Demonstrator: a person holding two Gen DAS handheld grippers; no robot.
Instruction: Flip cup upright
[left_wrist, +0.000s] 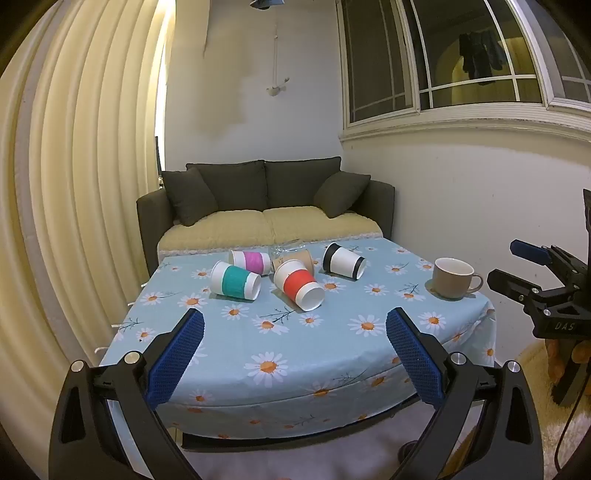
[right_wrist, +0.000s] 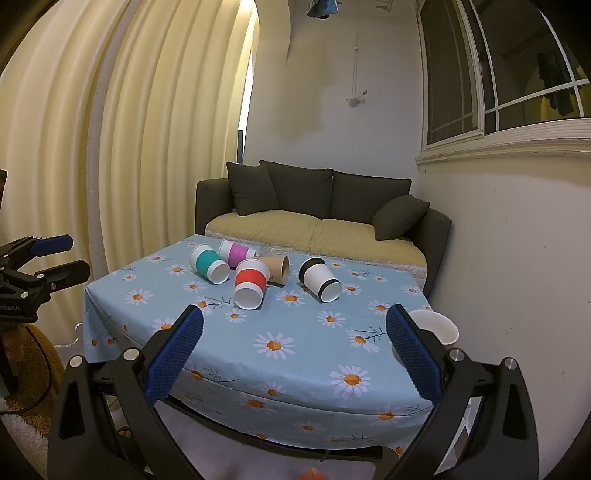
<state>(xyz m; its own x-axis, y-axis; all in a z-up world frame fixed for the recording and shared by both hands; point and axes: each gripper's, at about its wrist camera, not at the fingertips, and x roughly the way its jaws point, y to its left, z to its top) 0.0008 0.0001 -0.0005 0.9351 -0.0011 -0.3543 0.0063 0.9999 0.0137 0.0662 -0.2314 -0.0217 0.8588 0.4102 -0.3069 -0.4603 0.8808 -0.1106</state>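
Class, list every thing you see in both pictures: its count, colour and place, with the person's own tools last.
Paper cups on their sides: 5, mid-table; teal band, pink band, red band, plain brown, black bands.
Mug: 1, beige, upright, table's right edge.
Clear glass thing: 1, behind the cups, unclear.
Tablecloth: 1, light blue with daisies, over the table.
Sofa: 1, dark grey, yellow seat cover, behind the table.
Curtain: 1, cream, left.
Window: 1, white frame, upper right.
Left hand-held gripper: 1, black with blue pads, open.
Right hand-held gripper: same, open.
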